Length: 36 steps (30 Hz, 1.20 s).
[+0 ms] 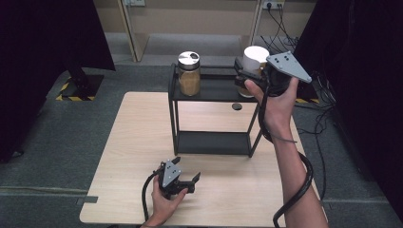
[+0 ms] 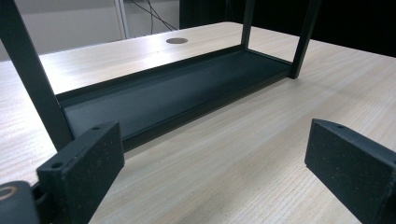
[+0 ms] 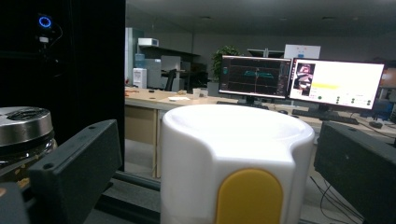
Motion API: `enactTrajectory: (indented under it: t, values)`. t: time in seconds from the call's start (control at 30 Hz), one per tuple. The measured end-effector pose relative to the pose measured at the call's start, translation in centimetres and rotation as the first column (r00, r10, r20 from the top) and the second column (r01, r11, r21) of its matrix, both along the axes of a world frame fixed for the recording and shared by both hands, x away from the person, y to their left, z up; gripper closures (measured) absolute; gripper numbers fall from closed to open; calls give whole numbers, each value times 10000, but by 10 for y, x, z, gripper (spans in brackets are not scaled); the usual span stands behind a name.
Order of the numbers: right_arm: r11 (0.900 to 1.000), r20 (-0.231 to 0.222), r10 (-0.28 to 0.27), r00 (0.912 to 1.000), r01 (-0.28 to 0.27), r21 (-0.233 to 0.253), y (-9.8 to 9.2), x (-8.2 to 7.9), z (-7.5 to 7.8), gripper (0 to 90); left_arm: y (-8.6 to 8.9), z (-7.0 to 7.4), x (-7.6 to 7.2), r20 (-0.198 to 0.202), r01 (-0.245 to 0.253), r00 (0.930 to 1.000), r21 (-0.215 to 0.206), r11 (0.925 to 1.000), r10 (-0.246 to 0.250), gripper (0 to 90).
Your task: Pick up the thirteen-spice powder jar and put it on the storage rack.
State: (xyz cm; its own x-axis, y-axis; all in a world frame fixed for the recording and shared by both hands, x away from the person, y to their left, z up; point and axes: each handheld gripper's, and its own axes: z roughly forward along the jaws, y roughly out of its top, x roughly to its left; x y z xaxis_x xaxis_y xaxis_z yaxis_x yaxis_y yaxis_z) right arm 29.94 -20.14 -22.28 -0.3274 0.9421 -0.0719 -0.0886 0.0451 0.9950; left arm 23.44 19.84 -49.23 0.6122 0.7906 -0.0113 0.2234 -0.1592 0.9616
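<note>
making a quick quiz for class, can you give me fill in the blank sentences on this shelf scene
1. The white container stands on the ____ shelf of the black rack.
2. The glass jar has a ____ lid.
3. The right gripper has one of its fingers on each side of the ____ container.
4. The left gripper rests low over the ____ table.

Missing words: top; metal; white; wooden

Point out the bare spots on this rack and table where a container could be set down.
The rack's bottom shelf is bare end to end. The table is open left of the rack and in front of it, beside the left gripper. The top shelf is crowded: glass jar left, white canister between the right gripper's jaws.
</note>
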Motion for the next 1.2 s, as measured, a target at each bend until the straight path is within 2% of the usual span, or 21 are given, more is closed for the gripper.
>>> enactTrajectory:
  t: [0.23, 0.8, 1.2]
  values:
    - [10000, 65, 3, 10000, -4, 98, -3, -2, -2, 6, 0, 0, 0, -7, -1, 10000, -17, 10000, 1, 38]
    - [9992, 414, 363, 9985, -370, 173, -16, -22, -18, 6, 0, 0, 0, -11, -9, 10000, -16, 10000, 9, 38]
    - [9985, 534, 462, 9975, -476, 269, -23, -38, -43, 5, 0, 0, 0, -19, -20, 10000, -35, 10000, 20, 38]
